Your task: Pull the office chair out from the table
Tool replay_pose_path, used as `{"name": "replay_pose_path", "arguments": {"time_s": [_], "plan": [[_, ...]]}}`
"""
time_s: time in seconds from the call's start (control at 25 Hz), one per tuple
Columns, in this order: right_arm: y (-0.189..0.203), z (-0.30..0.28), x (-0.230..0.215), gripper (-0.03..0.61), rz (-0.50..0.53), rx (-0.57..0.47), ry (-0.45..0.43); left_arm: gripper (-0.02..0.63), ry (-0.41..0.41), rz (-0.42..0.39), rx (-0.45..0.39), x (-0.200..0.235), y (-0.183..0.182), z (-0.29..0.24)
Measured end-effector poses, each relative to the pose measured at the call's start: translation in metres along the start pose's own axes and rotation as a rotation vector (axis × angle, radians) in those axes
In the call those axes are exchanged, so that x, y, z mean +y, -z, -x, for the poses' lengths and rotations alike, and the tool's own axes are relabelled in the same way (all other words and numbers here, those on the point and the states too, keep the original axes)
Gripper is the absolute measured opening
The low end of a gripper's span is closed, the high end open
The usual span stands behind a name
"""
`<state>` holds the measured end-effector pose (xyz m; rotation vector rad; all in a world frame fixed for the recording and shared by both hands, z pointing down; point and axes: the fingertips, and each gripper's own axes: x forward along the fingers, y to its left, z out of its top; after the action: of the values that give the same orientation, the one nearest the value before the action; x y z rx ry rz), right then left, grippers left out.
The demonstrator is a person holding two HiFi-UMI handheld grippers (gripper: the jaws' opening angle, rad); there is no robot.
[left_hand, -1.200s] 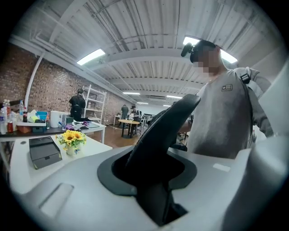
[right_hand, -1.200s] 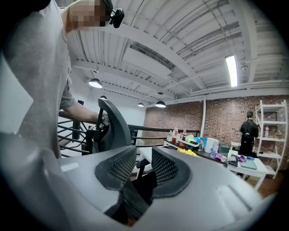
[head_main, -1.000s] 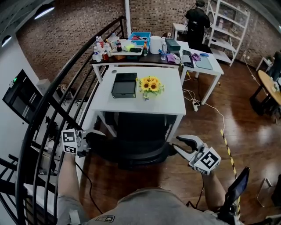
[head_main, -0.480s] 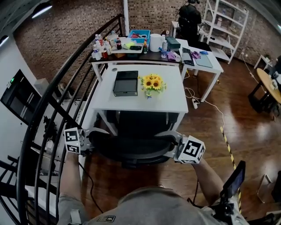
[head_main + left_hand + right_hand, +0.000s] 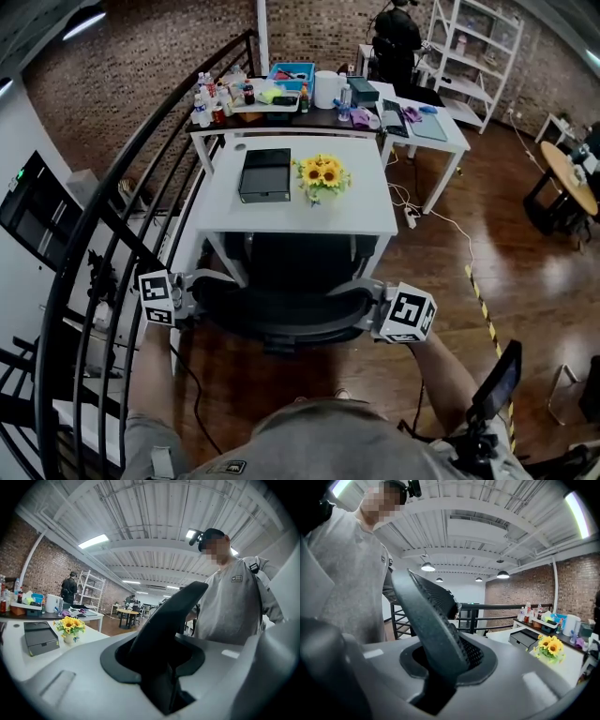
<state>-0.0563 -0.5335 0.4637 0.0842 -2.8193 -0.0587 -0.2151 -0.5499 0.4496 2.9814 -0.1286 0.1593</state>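
A black office chair (image 5: 281, 309) stands tucked under the white table (image 5: 367, 221), its curved back toward me. My left gripper (image 5: 201, 294) is shut on the left edge of the chair back (image 5: 168, 616), which runs up from between its jaws. My right gripper (image 5: 368, 306) is at the right edge; its jaws are closing, and the mesh chair back (image 5: 431, 620) sits clamped between them. Both grippers point inward toward each other across the chair.
On the table lie a black box (image 5: 264, 175) and a vase of sunflowers (image 5: 321, 178). A black railing (image 5: 112, 216) runs along the left. Behind is a cluttered table (image 5: 281, 105), with a person (image 5: 394, 42) beyond it. Striped tape (image 5: 480, 300) marks the wooden floor at right.
The right gripper swung in from the right with wide jaws to the chair back's right edge and closed on it. The left gripper kept its hold and place.
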Motion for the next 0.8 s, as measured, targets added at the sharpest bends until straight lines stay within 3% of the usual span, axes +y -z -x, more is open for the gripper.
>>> {"name": "replay_pose_path", "arguments": {"time_s": [0.8], "plan": [[-0.004,0.009,0.049,0.104,0.012,0.012,0.048,0.133,0.023,-0.025,0.012,-0.054,0.004,-0.001]]}}
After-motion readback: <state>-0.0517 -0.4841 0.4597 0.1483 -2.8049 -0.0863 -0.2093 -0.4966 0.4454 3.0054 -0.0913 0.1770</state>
